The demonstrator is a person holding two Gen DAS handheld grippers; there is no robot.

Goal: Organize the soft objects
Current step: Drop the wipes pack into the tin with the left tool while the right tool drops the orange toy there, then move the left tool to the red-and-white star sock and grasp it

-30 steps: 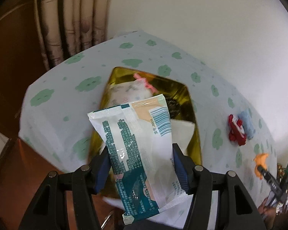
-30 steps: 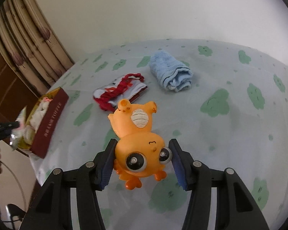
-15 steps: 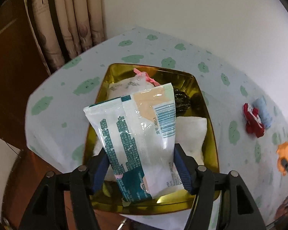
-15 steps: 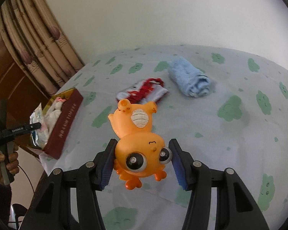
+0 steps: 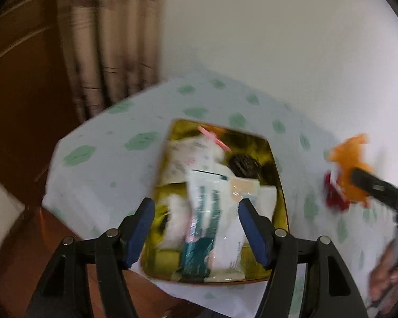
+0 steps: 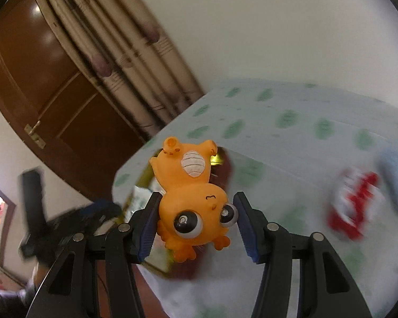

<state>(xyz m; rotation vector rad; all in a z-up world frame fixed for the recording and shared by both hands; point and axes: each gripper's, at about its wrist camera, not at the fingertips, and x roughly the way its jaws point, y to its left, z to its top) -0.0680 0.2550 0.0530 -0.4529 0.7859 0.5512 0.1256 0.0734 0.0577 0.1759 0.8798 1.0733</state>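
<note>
fingers (image 5: pixel 146 209) of left gripper (image 5: pixel 196 209) spread wide, empty, above tissue pack (image 5: pixel 212 228) lying in gold tray (image 5: pixel 281 185); right gripper (image 6: pixel 196 212) clamped on orange toy (image 6: pixel 193 198). best lowered over tray before letting go.

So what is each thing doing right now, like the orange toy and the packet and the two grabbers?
Left gripper: jaws open, above the box.
Tissue packet: let go, lying in the gold box.
Right gripper: jaws shut on the orange toy.
Orange toy: held upside down, off the table.
Red and white cloth: lying on the tablecloth.
Blue towel: lying on the tablecloth, blurred.
</note>
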